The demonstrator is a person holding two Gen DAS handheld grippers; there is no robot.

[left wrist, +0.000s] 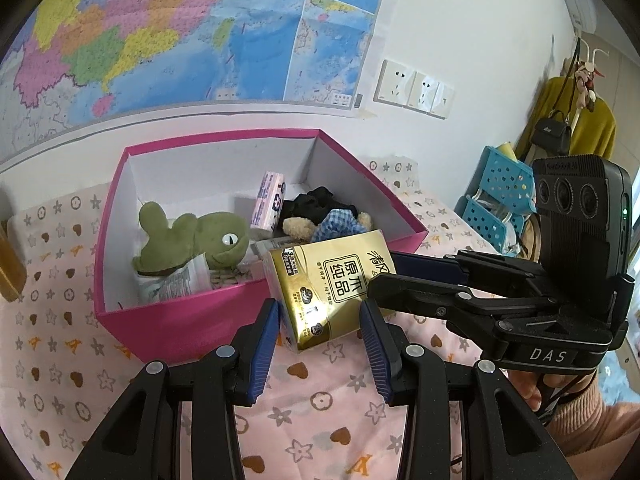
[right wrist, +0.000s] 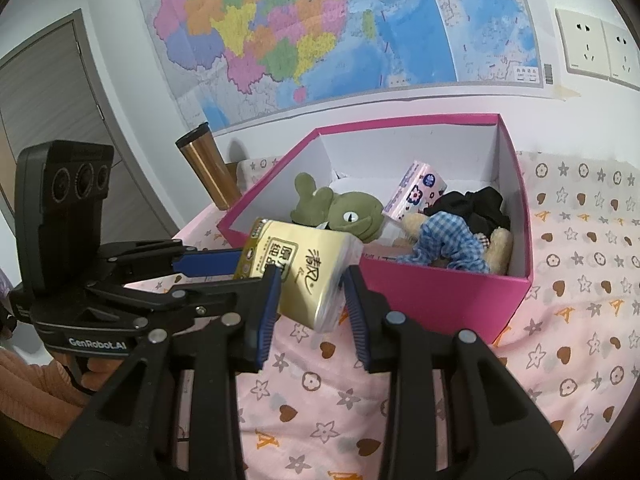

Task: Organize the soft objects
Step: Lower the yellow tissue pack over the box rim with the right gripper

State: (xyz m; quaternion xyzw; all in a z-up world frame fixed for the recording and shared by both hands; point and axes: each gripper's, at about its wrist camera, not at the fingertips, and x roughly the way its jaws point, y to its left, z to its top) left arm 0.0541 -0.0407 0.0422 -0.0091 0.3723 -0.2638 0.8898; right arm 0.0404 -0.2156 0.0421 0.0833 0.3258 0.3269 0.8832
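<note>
A gold tissue pack [left wrist: 328,284] leans against the front of a pink box [left wrist: 180,320], also in the right wrist view [right wrist: 440,296]. Both grippers flank the same pack [right wrist: 300,272]. My left gripper [left wrist: 320,324] has its blue pads either side of the pack's lower end, with gaps showing. My right gripper [right wrist: 310,300] has its pads close on the pack's sides. The right gripper also reaches in from the right in the left wrist view [left wrist: 420,284]. In the box lie a green plush [right wrist: 340,212], a pink tissue pack [right wrist: 416,196], a black cloth [right wrist: 476,208] and a teddy bear in blue check [right wrist: 452,244].
The box stands on a pink patterned cloth [right wrist: 400,400] against a wall with a map [right wrist: 320,40]. A copper tumbler [right wrist: 208,164] stands left of the box. Blue perforated baskets [left wrist: 500,204] stand beyond the cloth's right end.
</note>
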